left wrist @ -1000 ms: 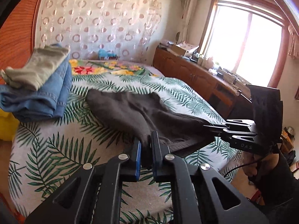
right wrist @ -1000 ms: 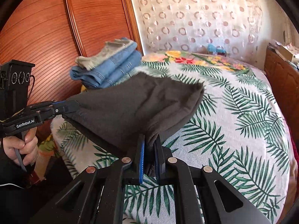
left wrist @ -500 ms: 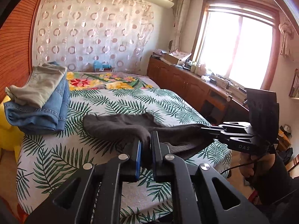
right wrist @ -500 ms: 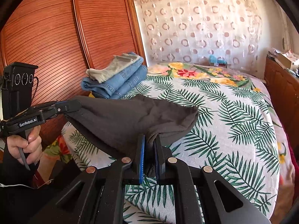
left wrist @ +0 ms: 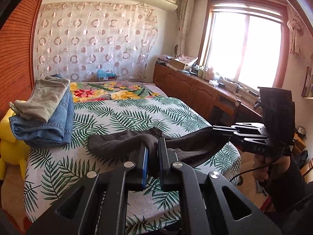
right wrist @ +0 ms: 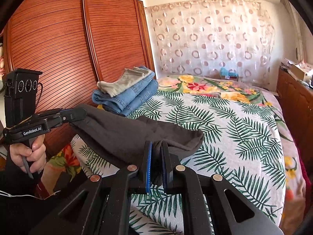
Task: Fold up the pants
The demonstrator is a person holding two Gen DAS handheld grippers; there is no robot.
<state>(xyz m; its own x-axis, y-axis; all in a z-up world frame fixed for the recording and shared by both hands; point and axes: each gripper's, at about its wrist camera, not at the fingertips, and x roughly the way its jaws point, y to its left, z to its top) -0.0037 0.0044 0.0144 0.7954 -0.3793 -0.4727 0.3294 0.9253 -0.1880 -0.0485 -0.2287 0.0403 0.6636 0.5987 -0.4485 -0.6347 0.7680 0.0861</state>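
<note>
Dark grey pants (left wrist: pixel 117 146) hang stretched between both grippers over the near end of the bed; their far part still rests on the leaf-print bedspread (left wrist: pixel 137 115). My left gripper (left wrist: pixel 152 145) is shut on one bunched edge of the cloth. In the right wrist view it shows at the left (right wrist: pixel 78 115), held by a hand. My right gripper (right wrist: pixel 156 146) is shut on the other edge of the pants (right wrist: pixel 127 135). The left wrist view shows this gripper at the right (left wrist: pixel 217 130). The cloth sags a little between the two grips.
A stack of folded blue jeans with a beige garment on top (left wrist: pixel 43 121) (right wrist: pixel 129 96) lies on the bed's left side by the wooden wardrobe (right wrist: pixel 78 49). A yellow object (left wrist: pixel 7 146) sits beside the bed. A low wooden cabinet (left wrist: pixel 195 92) runs under the window.
Both grippers have risen and drawn back toward the bed's near end, pulling the pants with them. Less of the cloth now lies spread on the bedspread.
</note>
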